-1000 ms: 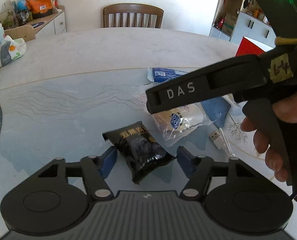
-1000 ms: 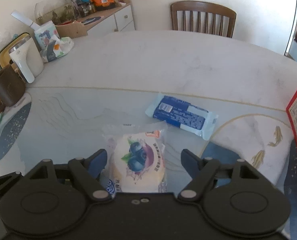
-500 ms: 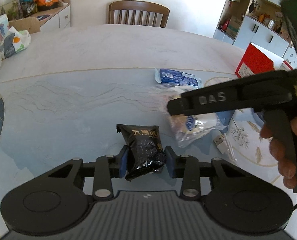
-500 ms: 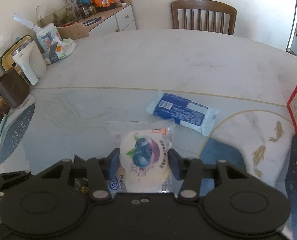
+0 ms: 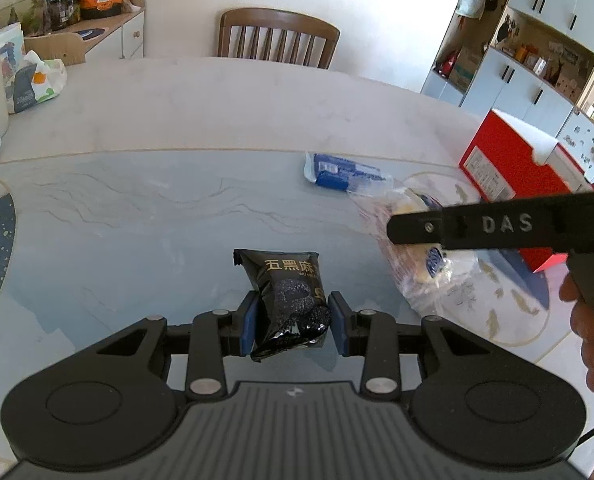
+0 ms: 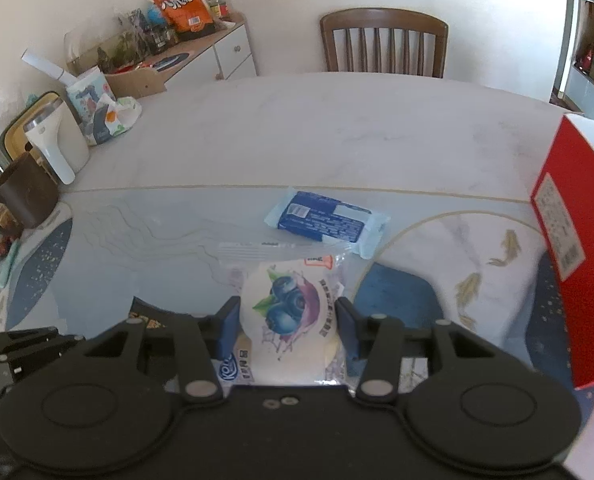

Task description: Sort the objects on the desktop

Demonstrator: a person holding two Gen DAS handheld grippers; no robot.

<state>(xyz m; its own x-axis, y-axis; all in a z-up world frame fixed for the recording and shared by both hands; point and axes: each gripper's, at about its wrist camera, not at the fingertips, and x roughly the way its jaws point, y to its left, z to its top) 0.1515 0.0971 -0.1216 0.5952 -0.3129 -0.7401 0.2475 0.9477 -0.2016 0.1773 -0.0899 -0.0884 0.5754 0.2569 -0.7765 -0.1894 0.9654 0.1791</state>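
While the left gripper [image 5: 293, 322] pinches the black packet [image 5: 291, 296] hard between its blue pads [image 5: 250, 326], the packet's lower end bulges out under the squeeze and its printed top pokes forward over the table [image 5: 217, 120]. Left of all this, at the table's edge, stand a brown mug [image 6: 25, 192], a white kettle [image 6: 59, 148] and a tissue pack [image 6: 113, 114], with an orange bag [image 6: 179, 6] on the sideboard behind. A wooden chair [image 5: 279, 42] faces the far side. Further right, a blue packet [image 6: 325, 222] lies flat on the table, apart from both grippers. Just this side of it, the right gripper [image 6: 289, 322] has its fingers closed on a clear-wrapped bun [image 6: 287, 316] with a blueberry picture, pads pressing both sides; in the left view the bun hangs clear of the table. A hand [image 5: 591, 340] grips that tool's handle. At the far right a red box [image 6: 577, 248] stands on the table, near the bun.
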